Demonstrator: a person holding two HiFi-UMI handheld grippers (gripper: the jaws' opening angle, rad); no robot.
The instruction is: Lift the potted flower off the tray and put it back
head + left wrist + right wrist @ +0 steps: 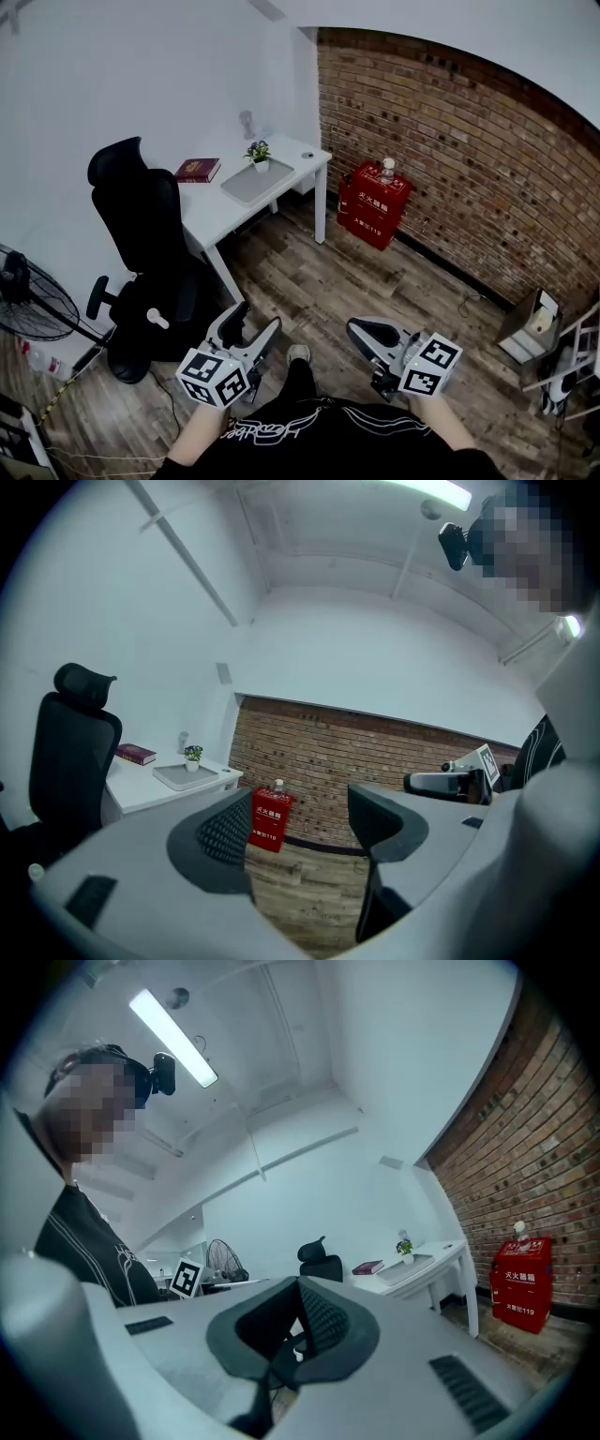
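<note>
The potted flower (pixel 259 153), a small green plant in a white pot, stands on the grey tray (pixel 246 185) on the white desk (pixel 217 211), far ahead of both grippers. It also shows small in the left gripper view as the flower (pixel 193 756) on its tray (pixel 187 778), and in the right gripper view as the flower (pixel 404 1245). My left gripper (pixel 257 317) is held low over the wooden floor, open, nothing between its pads (pixel 229 829). My right gripper (pixel 356 328) is beside it, shut and empty, its pads (pixel 323 1321) together.
A black office chair (pixel 141 225) stands between me and the desk's left side. A red book (pixel 198 170) lies on the desk. A red box (pixel 375 202) with a bottle on top sits against the brick wall (pixel 450 159). A fan (pixel 28 291) is at far left.
</note>
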